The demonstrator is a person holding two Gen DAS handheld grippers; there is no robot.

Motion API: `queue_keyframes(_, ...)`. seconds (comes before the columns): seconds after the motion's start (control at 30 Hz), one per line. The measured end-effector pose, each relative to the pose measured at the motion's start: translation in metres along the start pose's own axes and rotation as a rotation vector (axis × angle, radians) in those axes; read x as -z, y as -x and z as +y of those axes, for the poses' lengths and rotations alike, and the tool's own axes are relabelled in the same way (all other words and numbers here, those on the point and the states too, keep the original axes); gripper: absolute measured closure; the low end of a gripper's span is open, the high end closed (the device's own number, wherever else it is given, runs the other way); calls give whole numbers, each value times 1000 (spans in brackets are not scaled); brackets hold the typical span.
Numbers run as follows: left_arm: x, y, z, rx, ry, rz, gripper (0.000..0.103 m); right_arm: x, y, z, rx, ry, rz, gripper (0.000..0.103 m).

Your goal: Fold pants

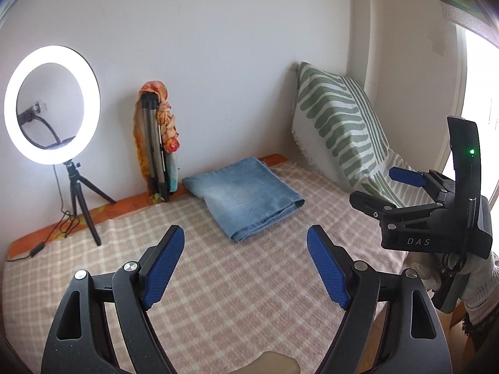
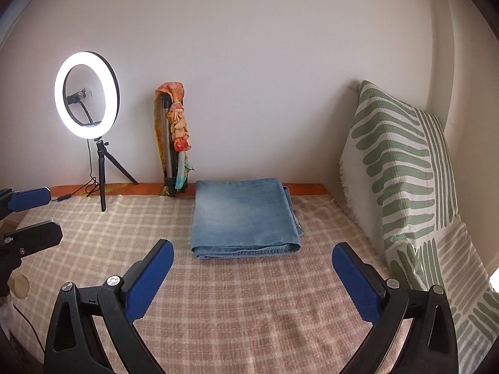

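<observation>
Nearest me, my left gripper [image 1: 244,244] and my right gripper [image 2: 252,260] both stand wide apart with nothing between the blue pads, hanging over the checked blanket [image 2: 249,311] short of the cloth. Just beyond them the jeans [image 2: 244,215] lie as a neat folded rectangle in the middle of the bed, thick rounded fold toward me, far edge near the wall, well clear of the green-patterned pillow [image 2: 402,168] and the ring light [image 2: 86,95]. I judge the denim heavy, soft and floppy yet not slippery, so any further lift should pinch all layers at the two near corners of that fold, or the stack will sag open.
</observation>
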State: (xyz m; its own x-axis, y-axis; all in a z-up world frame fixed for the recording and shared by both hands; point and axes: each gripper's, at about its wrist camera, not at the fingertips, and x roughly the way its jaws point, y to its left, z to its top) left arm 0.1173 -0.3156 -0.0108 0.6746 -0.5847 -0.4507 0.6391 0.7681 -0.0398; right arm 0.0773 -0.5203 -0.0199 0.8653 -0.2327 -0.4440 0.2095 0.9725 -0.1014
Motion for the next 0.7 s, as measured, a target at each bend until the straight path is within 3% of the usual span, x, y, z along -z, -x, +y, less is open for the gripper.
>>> queue_keyframes(0.3, 34, 43, -13, -26, -28, -8, 17, 32, 54, 15, -3, -25, -36, 0)
queue_keyframes(0.4, 47, 49, -18, -38, -30, -16, 3, 43, 62, 14, -20, -59, -39, 0)
queue_keyframes(0.53, 59, 55, -24, -57, -33, -37, 2, 57, 71, 13, -12, -105, -41, 0)
queue_keyframes(0.7, 71, 51, -28, -52, -15, -4, 2, 74, 76, 12, 27, -132, -34, 0)
